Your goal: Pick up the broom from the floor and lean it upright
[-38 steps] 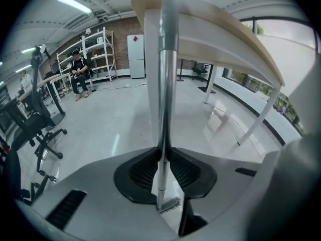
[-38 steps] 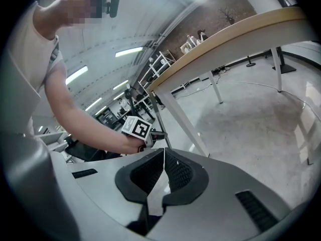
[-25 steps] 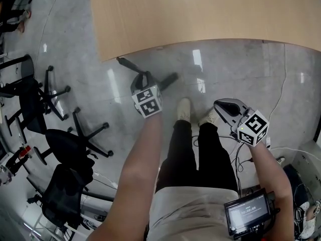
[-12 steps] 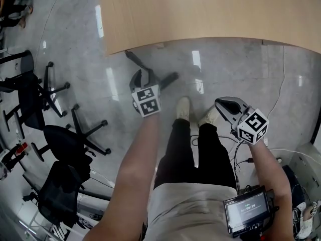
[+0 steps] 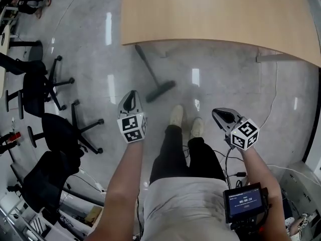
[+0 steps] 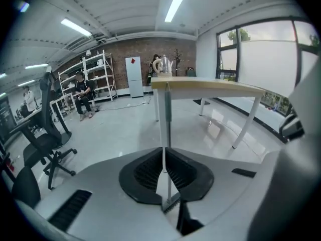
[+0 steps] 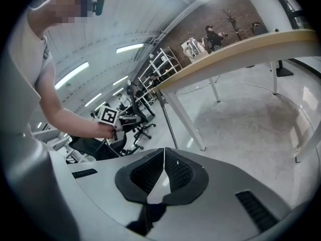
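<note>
We see the dark long-handled broom (image 5: 161,91) propped against the pale wooden bench (image 5: 210,14) edge for support — left claw (image 5: 132,93) has just closed on nothing, right claw (image 5: 216,114) together, empty.

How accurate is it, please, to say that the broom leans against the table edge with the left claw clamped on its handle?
Only the grip is wrong: the head view shows the left claw clear of the broom, its jaws having just closed on nothing. The broom does lean against the table edge.

Wooden table (image 5: 210,14), black office chairs (image 5: 57,132) (on castors), grey floor (image 5: 235,79)
</note>
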Motion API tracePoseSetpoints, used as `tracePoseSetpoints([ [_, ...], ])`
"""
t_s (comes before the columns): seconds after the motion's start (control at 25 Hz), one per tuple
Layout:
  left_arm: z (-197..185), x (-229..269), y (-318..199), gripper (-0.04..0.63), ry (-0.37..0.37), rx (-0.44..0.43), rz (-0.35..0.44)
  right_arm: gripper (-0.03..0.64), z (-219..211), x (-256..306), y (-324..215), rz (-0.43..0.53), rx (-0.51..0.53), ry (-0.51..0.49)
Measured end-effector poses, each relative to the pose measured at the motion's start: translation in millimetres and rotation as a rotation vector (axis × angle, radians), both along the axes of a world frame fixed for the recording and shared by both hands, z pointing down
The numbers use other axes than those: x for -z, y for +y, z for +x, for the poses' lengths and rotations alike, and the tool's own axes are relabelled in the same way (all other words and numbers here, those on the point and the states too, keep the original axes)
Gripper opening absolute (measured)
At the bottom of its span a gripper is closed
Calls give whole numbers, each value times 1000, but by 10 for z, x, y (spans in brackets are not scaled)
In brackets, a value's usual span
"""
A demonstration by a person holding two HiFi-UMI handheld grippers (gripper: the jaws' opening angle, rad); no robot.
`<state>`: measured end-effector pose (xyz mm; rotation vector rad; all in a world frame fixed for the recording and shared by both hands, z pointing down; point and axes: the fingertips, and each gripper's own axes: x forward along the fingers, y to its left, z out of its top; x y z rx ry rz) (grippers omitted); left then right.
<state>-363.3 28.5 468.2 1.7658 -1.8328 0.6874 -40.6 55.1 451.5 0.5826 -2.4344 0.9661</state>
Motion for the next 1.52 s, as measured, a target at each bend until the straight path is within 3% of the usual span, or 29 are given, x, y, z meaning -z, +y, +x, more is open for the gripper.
tracePoseSetpoints([
  [0.32,690,762,948,20,87,-30,35,18,200,366,325,33,111,18],
  [0.52,751,1114,1429,20,25,-76,32,18,121,743,218,91,150,11],
  [0.64,553,1315,1596,20,20,-60,55,18,-37,973,191,132,186,-17],
  [0.84,494,1744,1812,17,198,12,176,18,-327,1378,310,176,244,-69],
  [0.96,488,1895,1939,15,215,22,207,18,-504,1605,419,205,268,-109],
  [1.32,686,2120,2239,15,204,-130,219,18,-829,2331,832,334,269,-219],
  [1.52,686,2111,2287,15,235,-206,210,18,-888,2345,1049,379,244,-173],
])
